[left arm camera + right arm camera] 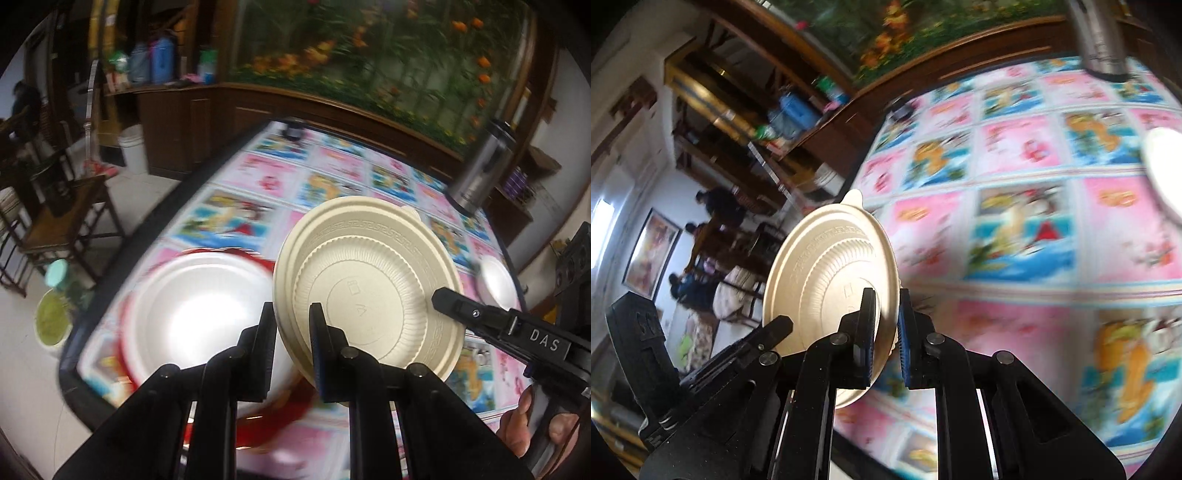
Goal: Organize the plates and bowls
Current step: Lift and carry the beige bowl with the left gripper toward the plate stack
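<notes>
1. Left gripper (293, 321): we see its jaws nearly closed, pinching the near rim of a beige plate (369, 280).
2. Right gripper (886, 317): likewise almost shut, it clamps the opposite rim of that plate; in the left wrist view its finger (454, 301) lies against the plate's right edge, with a hand (532, 424) below it.
3. Beige plate: held off the table (258, 173) and tilted steeply on edge, its underside turned towards the left camera. Being round, it has no long axis; a small tab juts from its upper rim. We note a ribbed ring around a flat centre, a key-pattern band near the rim, and what may be a second rim nested behind it.
4. White bowl (199, 314): it sits in a red dish (129, 354) near the table's left edge, blurred.
5. Second white dish (495, 284): it lies at the table's right edge.
6. Steel flask (484, 166): it stands upright near the far right corner on the cartoon-print cloth.
</notes>
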Available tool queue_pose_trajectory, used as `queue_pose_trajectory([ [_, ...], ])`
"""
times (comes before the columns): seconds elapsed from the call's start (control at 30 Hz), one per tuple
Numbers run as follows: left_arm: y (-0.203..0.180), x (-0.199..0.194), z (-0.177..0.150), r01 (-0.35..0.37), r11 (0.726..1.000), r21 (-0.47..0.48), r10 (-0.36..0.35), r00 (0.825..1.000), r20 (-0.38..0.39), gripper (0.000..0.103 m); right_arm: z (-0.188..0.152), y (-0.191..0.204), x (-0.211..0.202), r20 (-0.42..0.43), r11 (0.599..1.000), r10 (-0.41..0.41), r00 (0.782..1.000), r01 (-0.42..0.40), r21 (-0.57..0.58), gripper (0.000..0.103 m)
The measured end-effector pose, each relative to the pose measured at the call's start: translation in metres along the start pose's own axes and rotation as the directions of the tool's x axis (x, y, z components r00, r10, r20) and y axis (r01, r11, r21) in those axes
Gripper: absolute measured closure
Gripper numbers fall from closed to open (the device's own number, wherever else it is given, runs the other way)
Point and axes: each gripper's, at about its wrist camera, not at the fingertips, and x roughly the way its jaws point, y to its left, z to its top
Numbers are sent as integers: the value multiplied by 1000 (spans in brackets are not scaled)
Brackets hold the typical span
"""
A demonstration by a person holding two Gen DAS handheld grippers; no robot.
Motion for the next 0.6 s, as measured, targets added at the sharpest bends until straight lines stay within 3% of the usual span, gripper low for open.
queue_pose_trajectory([
  [0.27,56,-9,-11,-34,997,-73,34,999,4,87,-23,50,47,-60,998,10,998,-14,-62,92],
  [0.6,89,8,-24,-47,992,-116,43,999,-32,87,-40,61,88,-113,993,-59,992,47,-104,92],
])
